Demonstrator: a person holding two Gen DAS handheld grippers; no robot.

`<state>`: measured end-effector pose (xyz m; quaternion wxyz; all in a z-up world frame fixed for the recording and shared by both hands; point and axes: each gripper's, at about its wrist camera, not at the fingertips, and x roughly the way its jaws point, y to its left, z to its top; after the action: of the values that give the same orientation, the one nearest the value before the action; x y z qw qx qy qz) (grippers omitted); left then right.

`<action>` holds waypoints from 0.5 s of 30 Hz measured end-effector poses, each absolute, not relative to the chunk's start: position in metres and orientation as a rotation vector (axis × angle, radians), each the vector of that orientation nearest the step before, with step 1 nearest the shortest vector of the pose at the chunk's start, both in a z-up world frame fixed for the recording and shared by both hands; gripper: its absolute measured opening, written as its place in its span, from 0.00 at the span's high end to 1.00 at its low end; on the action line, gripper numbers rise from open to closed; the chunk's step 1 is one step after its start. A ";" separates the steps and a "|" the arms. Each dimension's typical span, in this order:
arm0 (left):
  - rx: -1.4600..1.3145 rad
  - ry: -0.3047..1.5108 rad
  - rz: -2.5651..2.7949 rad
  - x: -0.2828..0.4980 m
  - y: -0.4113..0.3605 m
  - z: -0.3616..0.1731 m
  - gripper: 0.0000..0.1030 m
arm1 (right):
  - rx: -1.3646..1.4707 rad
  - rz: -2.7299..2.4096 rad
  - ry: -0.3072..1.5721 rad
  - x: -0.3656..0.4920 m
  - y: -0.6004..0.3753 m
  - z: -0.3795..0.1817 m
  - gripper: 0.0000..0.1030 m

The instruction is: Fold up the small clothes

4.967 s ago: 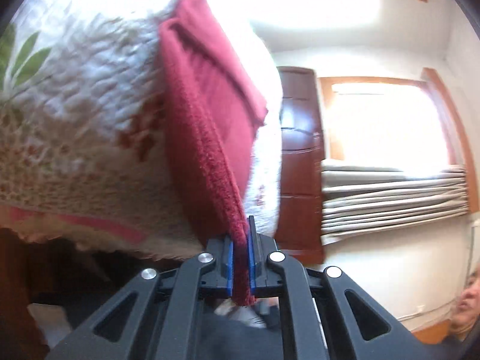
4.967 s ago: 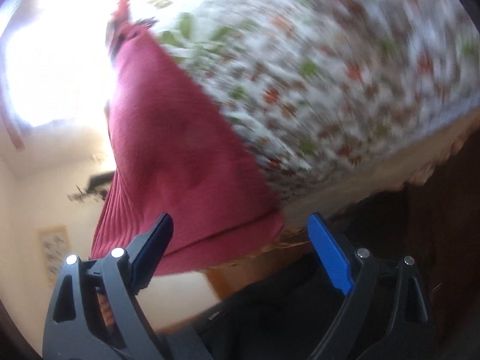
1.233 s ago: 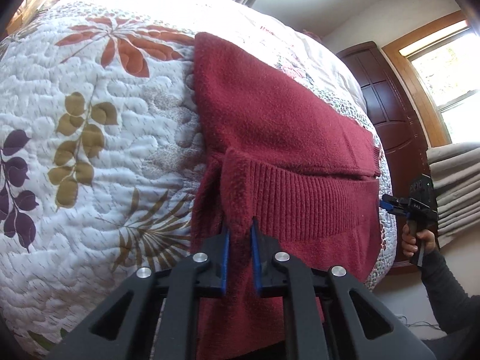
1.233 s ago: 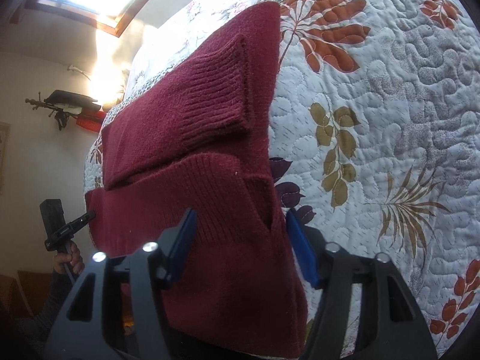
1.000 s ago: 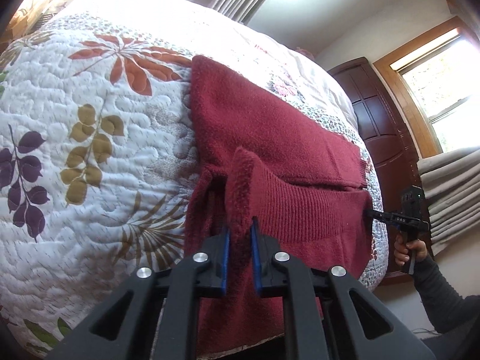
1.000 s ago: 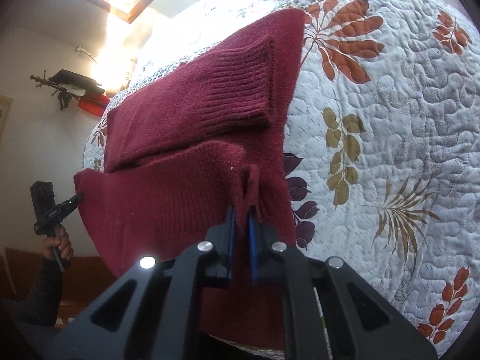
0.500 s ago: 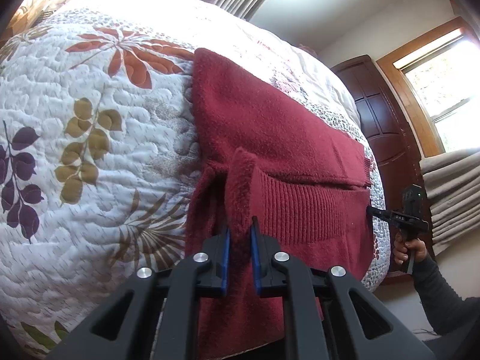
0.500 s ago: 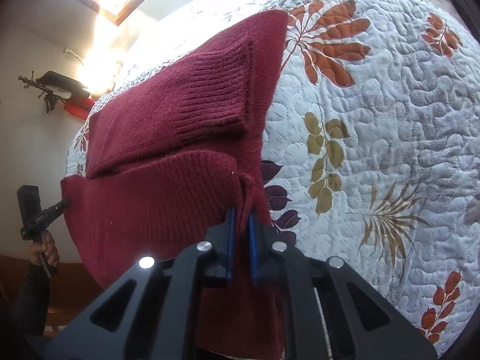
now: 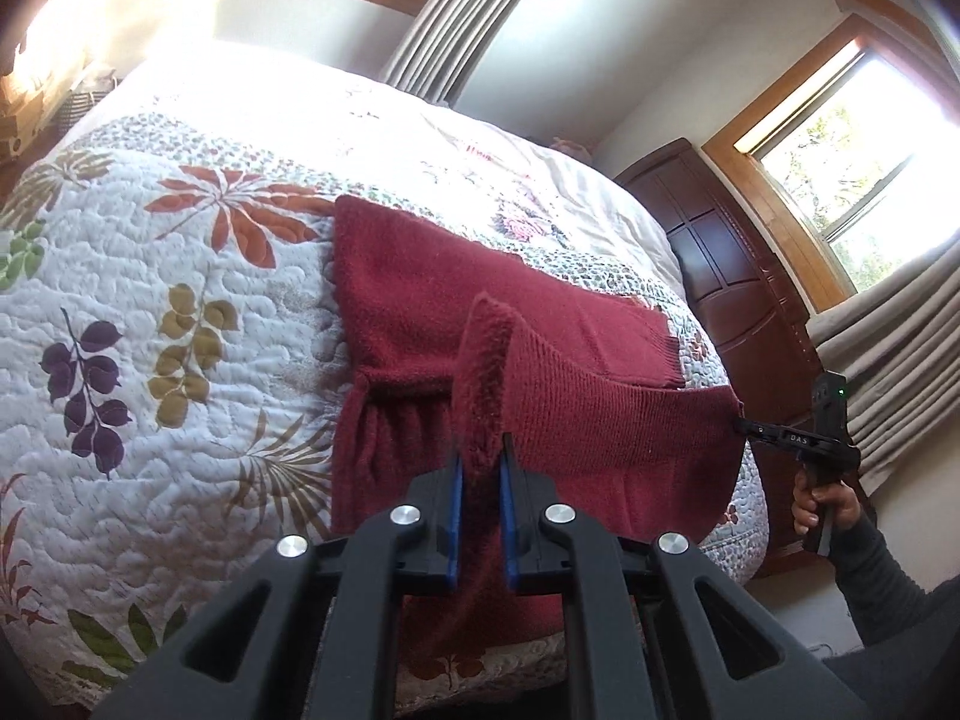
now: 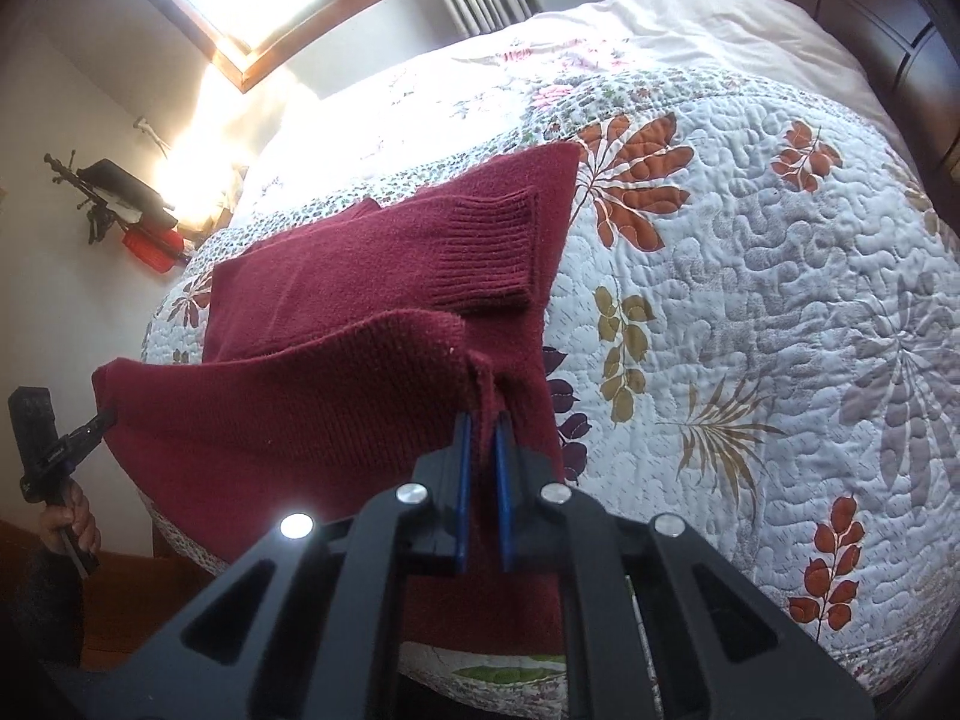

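Observation:
A dark red knit sweater [image 9: 420, 300] lies on the quilted bed, its sleeves folded across the body and a ribbed cuff [image 10: 489, 252] on top. My left gripper [image 9: 479, 459] is shut on one corner of the ribbed hem [image 9: 612, 414] and holds it up off the quilt. My right gripper [image 10: 482, 429] is shut on the opposite hem corner. The hem [image 10: 270, 396] stretches taut between the two, raised over the bed's near edge. Each view shows the other gripper at the hem's far corner, held by a hand [image 9: 819, 501].
The white quilt [image 10: 780, 276] with leaf prints covers the bed. A dark wooden headboard [image 9: 738, 276] stands at the bed's far end. Windows with curtains [image 9: 900, 348] lie beyond. A dark sleeve [image 9: 882, 570] shows at lower right in the left wrist view.
Five seconds ago the right gripper was open; it has since shut on the hem corner. Over the last second both grippers have lifted the hem higher off the quilt.

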<state>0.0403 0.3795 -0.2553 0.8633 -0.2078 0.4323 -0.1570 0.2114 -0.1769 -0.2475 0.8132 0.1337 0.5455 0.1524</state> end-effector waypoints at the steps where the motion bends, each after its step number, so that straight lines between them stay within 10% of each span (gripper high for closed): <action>1: -0.433 0.899 -0.332 0.037 0.379 -0.253 0.91 | 0.286 0.318 1.160 0.210 -0.177 -0.245 0.94; 11: -0.396 0.854 -0.367 0.048 0.376 -0.224 0.91 | 0.367 0.309 1.069 0.217 -0.201 -0.204 1.00; 15: -0.410 0.928 -0.362 0.059 0.377 -0.253 0.91 | 0.365 0.365 1.190 0.231 -0.196 -0.248 0.79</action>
<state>0.0590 0.3774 -0.2527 0.8585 -0.1952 0.4418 -0.1725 0.2307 -0.1958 -0.2477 0.7969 0.1702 0.5541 0.1701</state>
